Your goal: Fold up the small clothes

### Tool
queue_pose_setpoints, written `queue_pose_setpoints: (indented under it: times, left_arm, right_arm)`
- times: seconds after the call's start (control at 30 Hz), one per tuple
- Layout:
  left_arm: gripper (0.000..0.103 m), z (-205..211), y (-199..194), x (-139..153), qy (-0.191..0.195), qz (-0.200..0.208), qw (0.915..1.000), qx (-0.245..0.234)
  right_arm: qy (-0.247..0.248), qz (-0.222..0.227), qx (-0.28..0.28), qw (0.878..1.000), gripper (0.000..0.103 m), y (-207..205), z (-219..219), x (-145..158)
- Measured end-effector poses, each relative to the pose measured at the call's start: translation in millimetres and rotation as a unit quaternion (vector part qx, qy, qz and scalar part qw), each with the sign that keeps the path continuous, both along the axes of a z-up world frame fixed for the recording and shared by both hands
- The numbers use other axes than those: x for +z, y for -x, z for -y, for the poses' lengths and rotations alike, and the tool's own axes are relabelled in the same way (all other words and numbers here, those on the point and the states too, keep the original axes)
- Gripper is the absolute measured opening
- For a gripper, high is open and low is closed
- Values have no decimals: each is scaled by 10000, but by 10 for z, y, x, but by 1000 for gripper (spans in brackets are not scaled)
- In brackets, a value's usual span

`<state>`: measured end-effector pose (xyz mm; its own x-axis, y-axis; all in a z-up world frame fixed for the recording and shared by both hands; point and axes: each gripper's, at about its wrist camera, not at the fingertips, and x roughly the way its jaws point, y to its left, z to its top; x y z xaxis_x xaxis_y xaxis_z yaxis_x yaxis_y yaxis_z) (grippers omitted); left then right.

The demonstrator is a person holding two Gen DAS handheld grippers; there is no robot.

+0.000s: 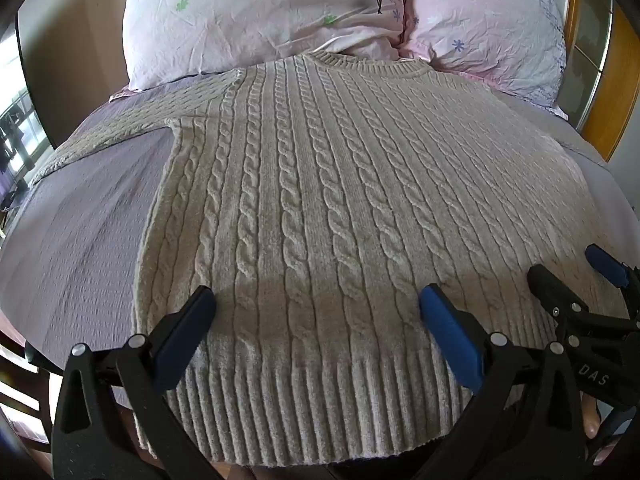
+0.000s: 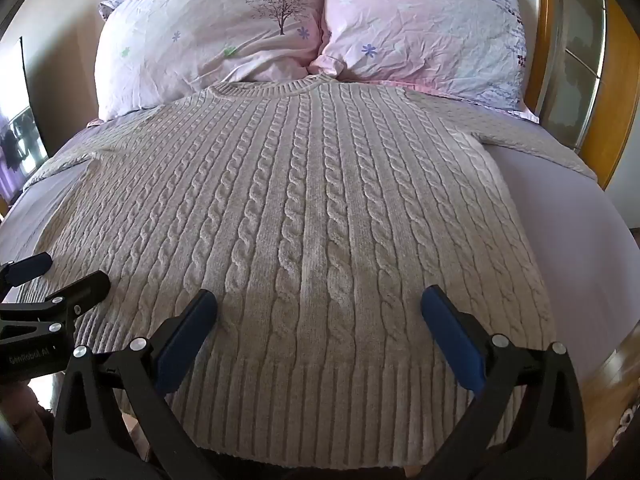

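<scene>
A beige cable-knit sweater point(image 1: 320, 200) lies flat, front up, on the bed w/ its ribbed hem point(image 1: 320, 400) nearest you at the foot edge and its round collar point(image 1: 360, 65) touching the two pillows. In the right wrist view the same sweater point(image 2: 312, 220) fills the mattress, both sleeves spread out to the sides: left sleeve point(image 1: 120, 128) running off toward the window side, right sleeve point(image 2: 520, 136) toward the wooden headboard frame point(image 2: 544, 40).

Your left gripper point(image 1: 316, 300) hangs just above the hem area, jaws spread wide, blue pads point(image 1: 448, 332) facing in, nothing between them but knit below. Your right gripper point(image 2: 318, 300) sits likewise over the hem, jaws wide apart, holding nothing; whether either pad touches the fabric, can't tell. Each claw shows in the other's view: right gripper point(image 1: 576, 276) at the sweater's right lower side, left gripper point(image 2: 60, 276) at its left lower side, both gaping.

Under the sweater, a lilac bedsheet point(image 1: 80, 220) covers the mattress. Behind the collar, a pale pillow point(image 2: 208, 40) w/ a tree print and small flowers sits beside a pink flowered pillow point(image 2: 420, 24), the two touching at center
</scene>
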<state>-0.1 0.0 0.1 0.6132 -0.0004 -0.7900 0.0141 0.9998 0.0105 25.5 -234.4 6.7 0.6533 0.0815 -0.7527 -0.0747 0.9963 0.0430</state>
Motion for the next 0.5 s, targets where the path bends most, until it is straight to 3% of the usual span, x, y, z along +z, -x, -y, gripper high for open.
queue_pose_setpoints:
  times: [0.5]
  left_arm:
    - [101,0,1,1,-1,19,10000,0]
  right_arm:
    - [-3,15,-3,10000,102,5,2,1]
